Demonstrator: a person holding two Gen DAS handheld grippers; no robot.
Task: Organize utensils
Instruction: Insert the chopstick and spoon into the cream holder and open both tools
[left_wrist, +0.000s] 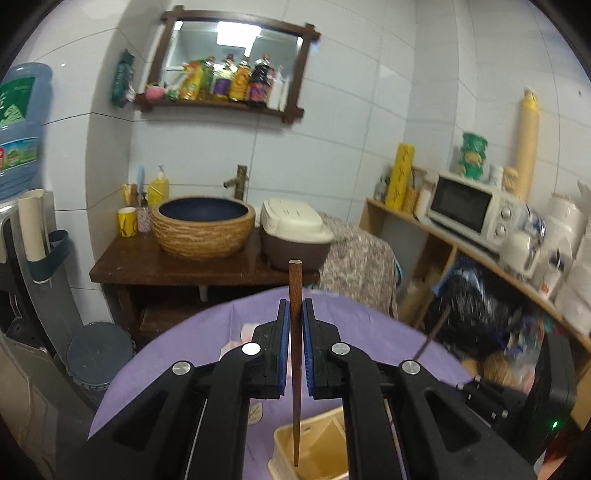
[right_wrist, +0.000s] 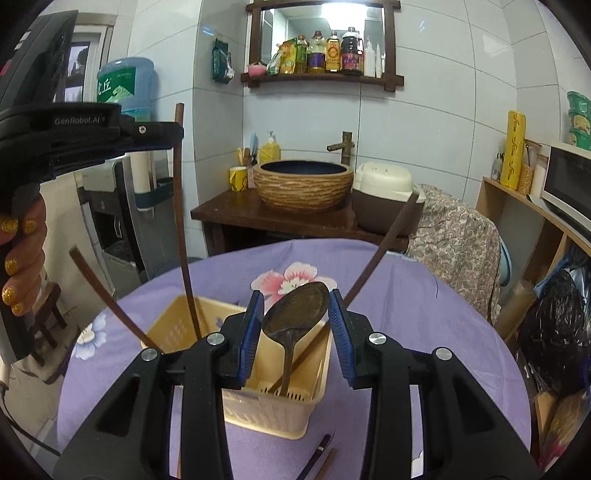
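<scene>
The chopstick (left_wrist: 294, 343) is pinched between the blue pads of the left gripper (left_wrist: 294, 314), jaws pressed against its dark wooden shaft. It stands near vertical, its blunt end rising above the fingertips toward twelve o'clock and its tapered tip hanging down at six o'clock into the cream plastic basket (left_wrist: 284, 443). In the right wrist view the same chopstick (right_wrist: 183, 221) runs from the left gripper (right_wrist: 173, 134) at ten o'clock down into the basket's near-left compartment, and the person's hand (right_wrist: 22, 258), nails painted in gold glitter, wraps the handle at nine o'clock, holding the tool roughly level.

The right gripper (right_wrist: 295, 314) has its jaws spread wide, apart from everything, with the bowl of a dark spoon (right_wrist: 295, 314) showing in the gap between them. The spoon stands handle-down in the basket (right_wrist: 177, 325), its bowl uppermost and tilted toward one o'clock. Another chopstick (right_wrist: 107, 295) leans out of the basket toward ten o'clock, and one more (right_wrist: 384, 254) slants up toward one o'clock; whether its lower end sits inside the basket is hidden behind the right finger. A lighter stick (right_wrist: 310, 350) lies slanted inside the basket beside the spoon's handle.

The basket rests on a round table with a purple flowered cloth (right_wrist: 424, 332). At six o'clock, near the table's edge, two more sticks (right_wrist: 321, 458) lie side by side on the cloth.
</scene>
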